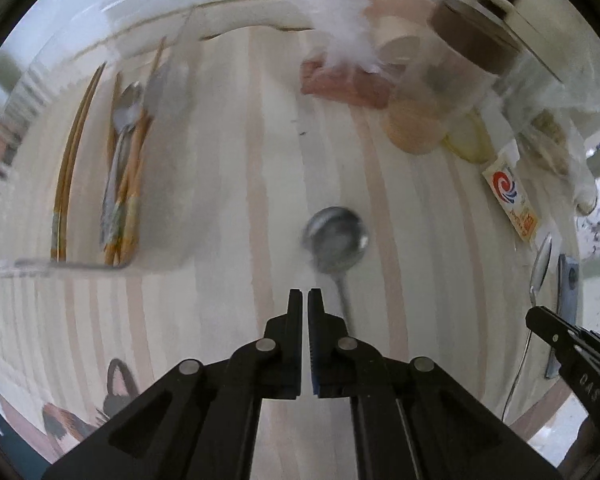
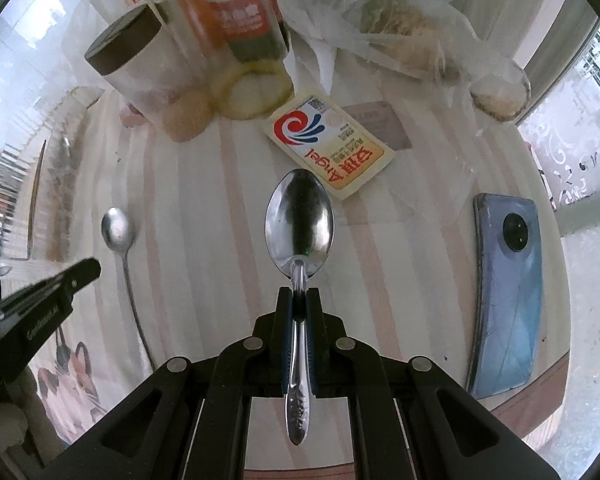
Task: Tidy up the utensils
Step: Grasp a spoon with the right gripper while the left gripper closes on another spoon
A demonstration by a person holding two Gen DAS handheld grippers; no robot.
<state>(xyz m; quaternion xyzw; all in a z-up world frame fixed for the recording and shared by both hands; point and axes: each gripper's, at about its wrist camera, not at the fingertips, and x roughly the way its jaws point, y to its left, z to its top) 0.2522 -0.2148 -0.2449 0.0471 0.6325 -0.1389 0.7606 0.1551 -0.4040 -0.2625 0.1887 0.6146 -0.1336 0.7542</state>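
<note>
**Two spoons, one gripped, one missed**

Left wrist view: the left gripper (image 1: 305,296) is pointing steeply down at the striped table (image 1: 220,200) with its jaws drawn nearly together and nothing between them. The small spoon (image 1: 336,236) is lying on the cloth just ahead of the fingertips and slightly to their right, blurred; its bowl is pointing away from the jaws and its handle is running back toward them, passing beside the right finger rather than into the gap. By my reading the closure has missed the handle. To do this step well, the jaws should be opening again, shifting right until the handle sits in the gap, then closing across it near the neck. Far to the left of the jaws, the clear tray (image 1: 80,266) is holding chopsticks and spoons laid lengthwise, likely the destination.

Right wrist view: the right gripper (image 2: 299,292) is clamping the large spoon (image 2: 299,220) by its neck. The spoon's long axis is running straight along the fingers, bowl forward beyond the tips, handle trailing back between them. That grip looks centred and should be carrying well if kept level. The small spoon is lying well left of these jaws, bowl ahead, with the left gripper just beside its handle. A phone (image 2: 504,300) is resting to the right.
</note>
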